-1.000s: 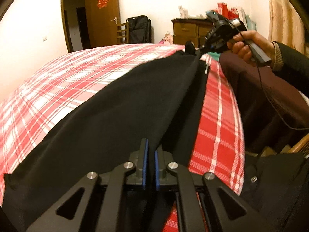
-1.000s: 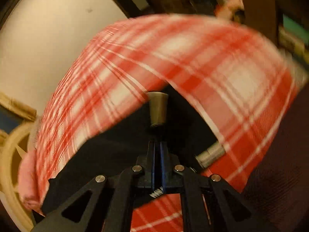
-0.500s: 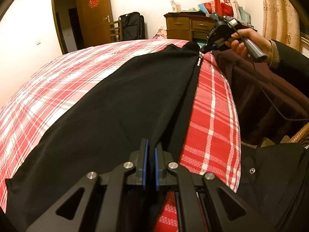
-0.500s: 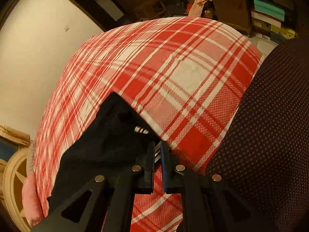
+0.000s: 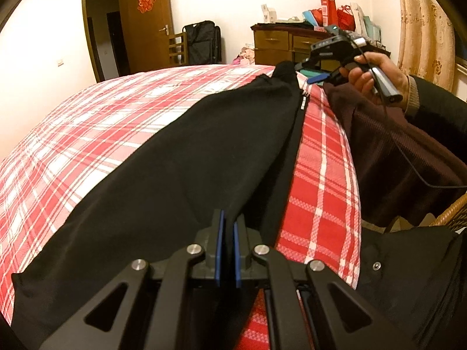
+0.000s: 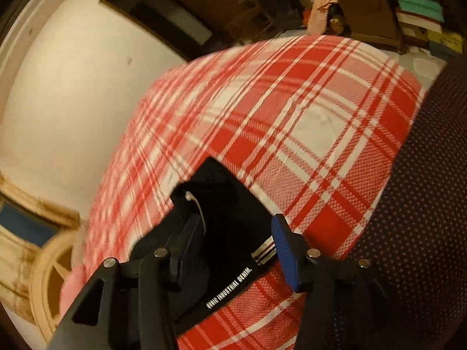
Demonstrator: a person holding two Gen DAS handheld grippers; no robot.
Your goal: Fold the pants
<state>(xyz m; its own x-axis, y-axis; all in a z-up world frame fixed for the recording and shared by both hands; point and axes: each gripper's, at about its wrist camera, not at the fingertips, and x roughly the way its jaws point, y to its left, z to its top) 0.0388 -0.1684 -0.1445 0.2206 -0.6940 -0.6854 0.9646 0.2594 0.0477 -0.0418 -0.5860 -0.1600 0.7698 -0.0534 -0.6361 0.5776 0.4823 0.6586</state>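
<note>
While the black pants point(image 5: 186, 160) lie lengthwise on the plaid bed point(image 5: 87, 122), one edge nipped between the near-closed jaws of the left gripper point(image 5: 227, 250), that pinch should hold until the fabric lies flat. The right gripper point(image 6: 233, 250), jaws wide, hovers over the far end, the hand point(image 5: 376, 78) tilted downward.

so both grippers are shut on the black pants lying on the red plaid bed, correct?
Not quite. The right gripper is open: the right wrist view shows its jaws spread wide over the end of the black pants, pinching nothing. The left gripper is shut on the pants, which do lie on the red plaid bed.
</note>
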